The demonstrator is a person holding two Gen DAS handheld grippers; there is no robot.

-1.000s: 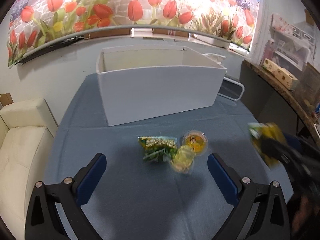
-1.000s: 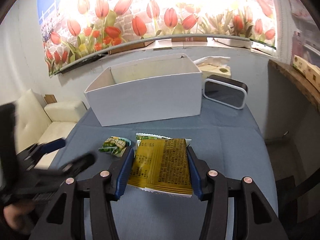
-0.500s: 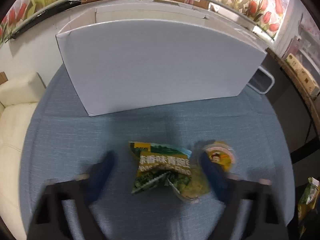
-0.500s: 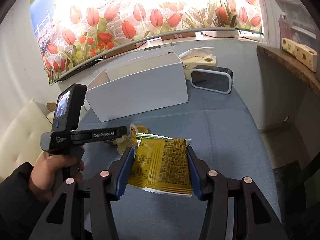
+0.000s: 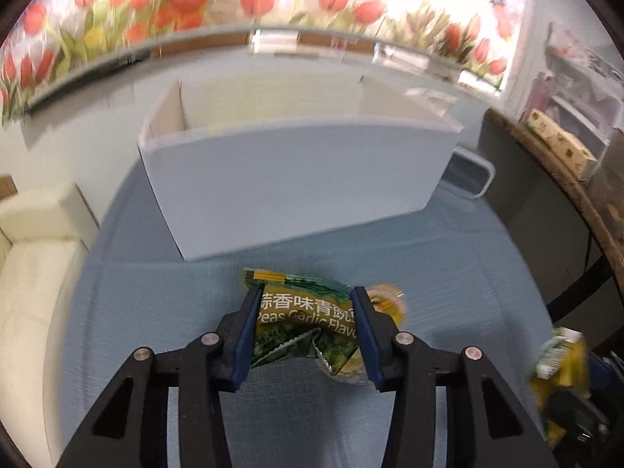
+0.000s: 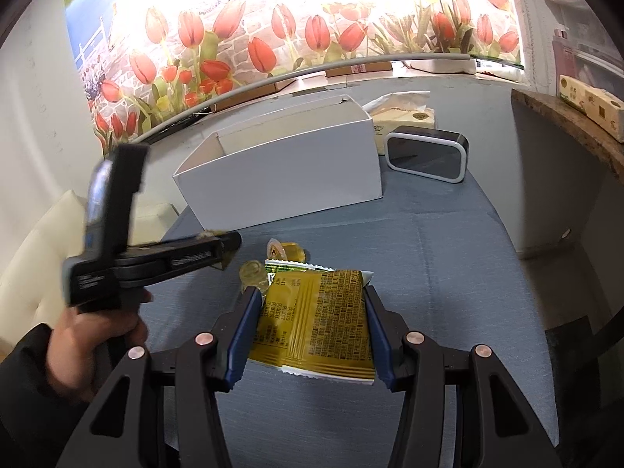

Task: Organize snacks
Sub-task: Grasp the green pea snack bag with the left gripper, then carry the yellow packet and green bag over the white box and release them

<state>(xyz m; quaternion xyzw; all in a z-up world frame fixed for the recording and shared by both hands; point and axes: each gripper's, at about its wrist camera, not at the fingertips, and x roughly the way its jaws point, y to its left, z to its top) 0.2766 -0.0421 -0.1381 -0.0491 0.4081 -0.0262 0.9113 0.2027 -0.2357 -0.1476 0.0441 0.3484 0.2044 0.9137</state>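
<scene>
Left gripper (image 5: 306,321) jaws have just been closing, now pinching green pea packet (image 5: 302,321) above the table (image 5: 156,331). Right gripper (image 6: 310,321) clamps yellow packet (image 6: 312,319). Risk: slack foil slips before the white box (image 5: 296,187).

An open box (image 6: 280,175) stood toward the back of the counter (image 6: 448,257), w/ a clock (image 6: 427,152) just to its right and a tissue box (image 6: 405,117) behind that clock. In front of the box, near mid-counter, lay a pea packet (image 5: 300,319) between the left tongs (image 5: 306,335), two jelly cups (image 6: 286,251) close beside it on the right. The right tongs (image 6: 310,323) sat nearer the front edge w/ a snack bag (image 6: 316,323) between them. A sofa (image 5: 35,257) stood left of the counter; a shelf (image 6: 577,117) w/ cartons (image 6: 596,107) ran along the right.
</scene>
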